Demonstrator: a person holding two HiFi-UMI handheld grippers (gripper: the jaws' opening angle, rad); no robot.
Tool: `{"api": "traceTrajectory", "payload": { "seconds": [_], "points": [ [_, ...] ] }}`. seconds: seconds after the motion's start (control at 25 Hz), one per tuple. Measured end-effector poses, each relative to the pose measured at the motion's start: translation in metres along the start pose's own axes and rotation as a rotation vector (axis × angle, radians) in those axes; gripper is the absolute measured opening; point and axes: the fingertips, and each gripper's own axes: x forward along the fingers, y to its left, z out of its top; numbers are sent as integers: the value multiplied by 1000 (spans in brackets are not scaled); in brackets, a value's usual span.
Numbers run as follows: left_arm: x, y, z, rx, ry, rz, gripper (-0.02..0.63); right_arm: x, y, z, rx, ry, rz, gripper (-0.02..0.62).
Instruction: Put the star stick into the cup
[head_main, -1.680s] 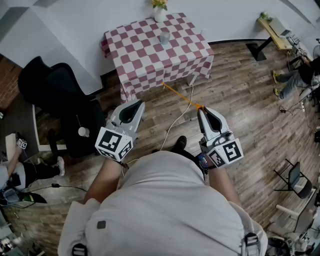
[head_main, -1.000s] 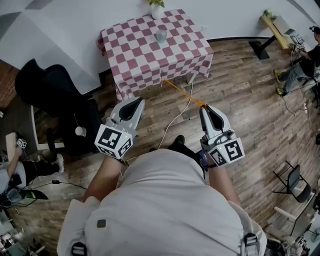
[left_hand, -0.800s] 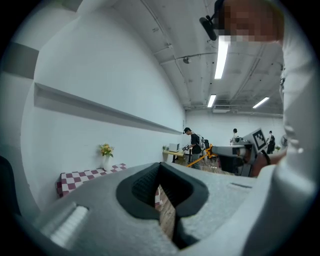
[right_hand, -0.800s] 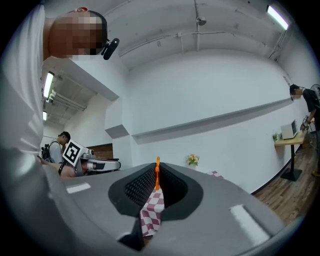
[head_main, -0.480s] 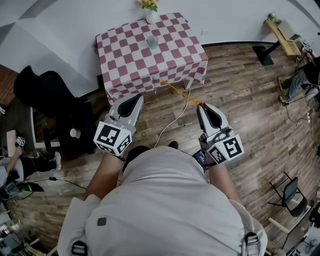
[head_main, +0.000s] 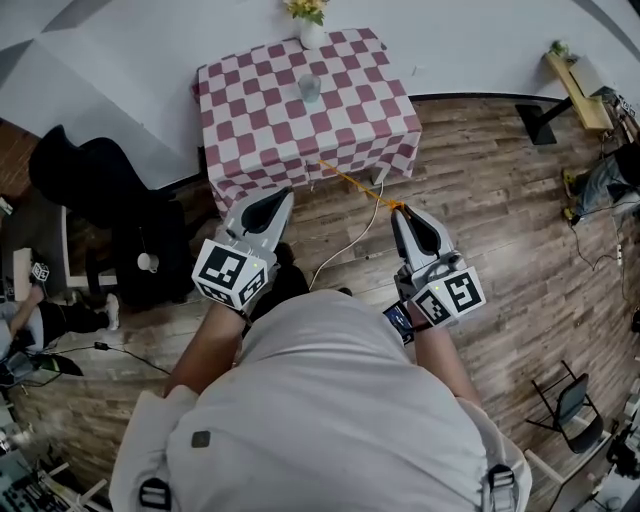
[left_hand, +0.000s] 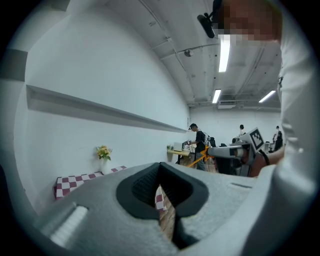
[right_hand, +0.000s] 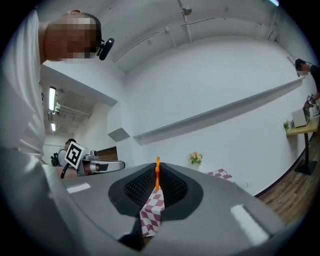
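Observation:
A clear cup (head_main: 309, 88) stands on the table with the red-and-white checked cloth (head_main: 350, 115), in front of a vase of yellow flowers (head_main: 310, 30). My right gripper (head_main: 402, 212) is shut on a thin orange star stick (head_main: 360, 186), which points up-left to the cloth's front edge. In the right gripper view the star stick (right_hand: 157, 172) rises upright between the pads. My left gripper (head_main: 271, 200) hovers over the floor short of the table, shut, with nothing in it. From the left gripper view I see the right gripper (left_hand: 235, 152) and the stick (left_hand: 200, 159).
A black office chair (head_main: 95, 195) stands left of the table. A white cable (head_main: 345, 240) trails across the wooden floor between the grippers. A wooden shelf (head_main: 578, 85) and seated people are at the right edge; another chair (head_main: 568, 412) is at lower right.
The person has stepped on over the floor, so the table has drifted a little left in the view. Both grippers keep their pose, and the stick stays gripped.

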Motion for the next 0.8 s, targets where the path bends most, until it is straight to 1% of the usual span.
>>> {"api": "traceTrajectory", "payload": {
  "seconds": [0.24, 0.36, 0.48, 0.64, 0.8],
  "points": [
    [18, 28, 7, -2, -8, -30, 5, 26, -7, 1, 0, 9, -31, 28],
    [26, 46, 3, -4, -1, -56, 5, 48, -9, -4, 3, 18, -44, 29],
    [29, 74, -1, -23, 3, -68, 5, 77, -6, -8, 4, 26, -52, 28],
    [32, 122, 3, -35, -9, -73, 5, 125, 0, -10, 0, 37, -60, 29],
    [32, 159, 9, -29, -11, -109, 5, 168, 14, -7, -18, 42, -61, 29]
  ]
}}
